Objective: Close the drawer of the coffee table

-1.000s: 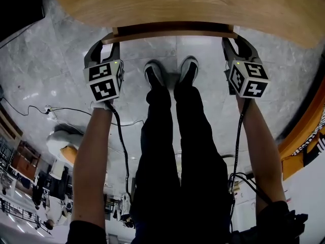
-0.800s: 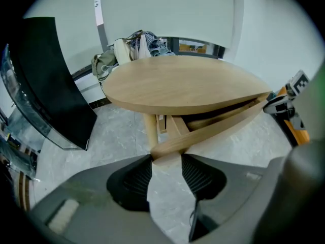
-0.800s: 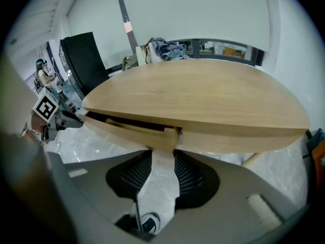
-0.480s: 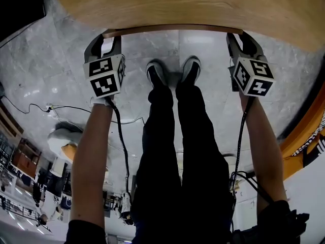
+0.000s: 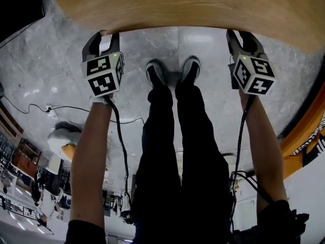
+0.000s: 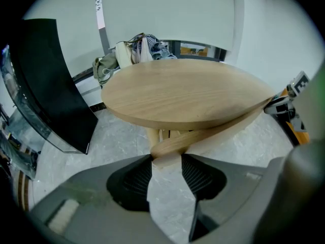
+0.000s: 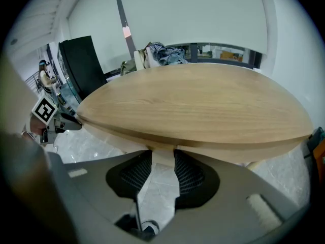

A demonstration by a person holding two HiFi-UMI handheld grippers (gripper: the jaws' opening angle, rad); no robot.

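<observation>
The coffee table's oval wooden top fills the upper part of the head view. The drawer sits pushed in under it, almost wholly hidden there. My left gripper and right gripper reach under the top's near rim, one at each end of the drawer. In the left gripper view the curved drawer front ends between the pads of the left gripper, which are shut on it. In the right gripper view the pale drawer front runs under the top, and the right gripper is shut on it.
The person's legs and shoes stand on the marble floor between the arms. A cable trails on the floor at left. A black panel stands left of the table, and bags and clothes lie behind it.
The drawer front, which stuck out from under the top, has slid in beneath it. Both grippers moved toward the table with it.
</observation>
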